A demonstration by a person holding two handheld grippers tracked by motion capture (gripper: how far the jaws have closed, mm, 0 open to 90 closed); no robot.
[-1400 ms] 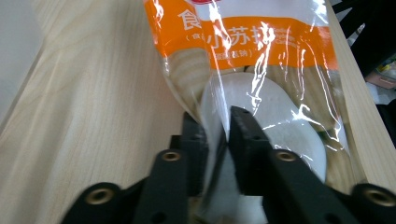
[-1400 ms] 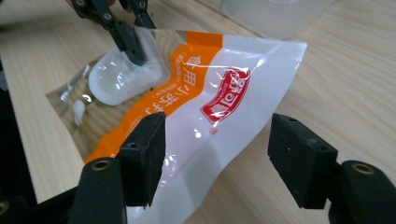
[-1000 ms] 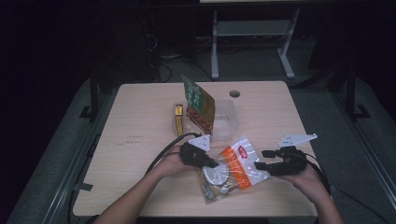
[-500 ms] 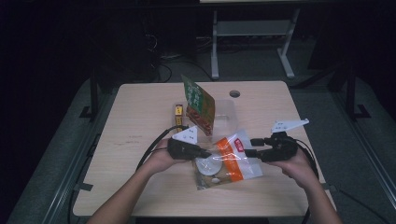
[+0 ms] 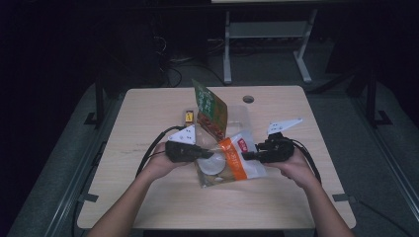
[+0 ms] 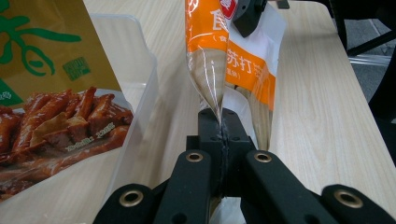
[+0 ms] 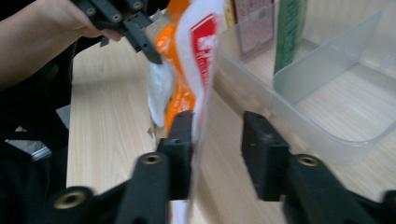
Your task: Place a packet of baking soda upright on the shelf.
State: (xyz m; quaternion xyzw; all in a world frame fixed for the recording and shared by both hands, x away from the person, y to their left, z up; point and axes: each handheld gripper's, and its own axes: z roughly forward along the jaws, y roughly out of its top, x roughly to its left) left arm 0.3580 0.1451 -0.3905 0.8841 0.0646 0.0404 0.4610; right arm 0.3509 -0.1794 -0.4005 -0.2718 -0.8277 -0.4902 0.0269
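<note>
A pale wooden bench (image 5: 148,197) stands in a dark room. Near its front edge, about midway along, an orange-and-white snack bag (image 5: 232,160) hangs lifted between two hand-held tools. The left tool (image 6: 220,140) is clamped tight on one edge of the bag. The right tool (image 7: 217,140) has just been closing, its jaws not yet pressed together, the bag's other edge lying against one of them. Just behind, a clear plastic divided box (image 7: 327,88) holds an upright green-and-brown snack packet (image 5: 210,111).
</note>
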